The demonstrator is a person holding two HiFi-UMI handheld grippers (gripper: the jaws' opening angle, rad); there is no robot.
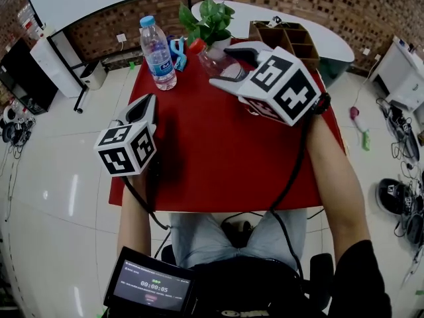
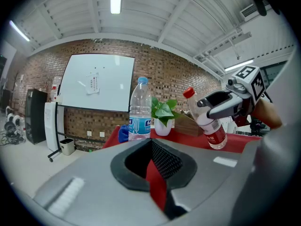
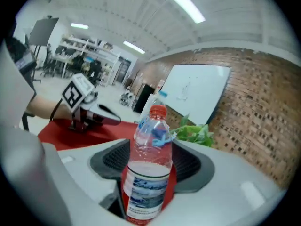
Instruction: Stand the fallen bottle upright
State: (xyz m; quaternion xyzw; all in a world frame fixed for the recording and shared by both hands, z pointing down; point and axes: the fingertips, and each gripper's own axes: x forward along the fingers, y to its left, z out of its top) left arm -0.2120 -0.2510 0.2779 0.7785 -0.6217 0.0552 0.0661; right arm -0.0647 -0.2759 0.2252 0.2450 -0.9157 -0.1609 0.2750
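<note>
A clear bottle with a red cap and red label (image 1: pixel 211 59) is tilted over the far part of the red table (image 1: pixel 218 158), its cap pointing up and to the left. My right gripper (image 1: pixel 227 65) is shut on its body. The right gripper view shows the bottle (image 3: pixel 149 171) filling the gap between the jaws. From the left gripper view the bottle (image 2: pixel 207 122) leans with its base close to the cloth; I cannot tell if it touches. My left gripper (image 1: pixel 144 106) hovers over the table's left edge, shut and holding nothing.
A second bottle with a blue cap (image 1: pixel 158 52) stands upright at the far left corner. A blue object (image 1: pixel 177 50), a potted plant (image 1: pixel 211 18) and a wooden compartment box (image 1: pixel 288 38) line the far edge. A white table (image 1: pixel 334 45) lies beyond.
</note>
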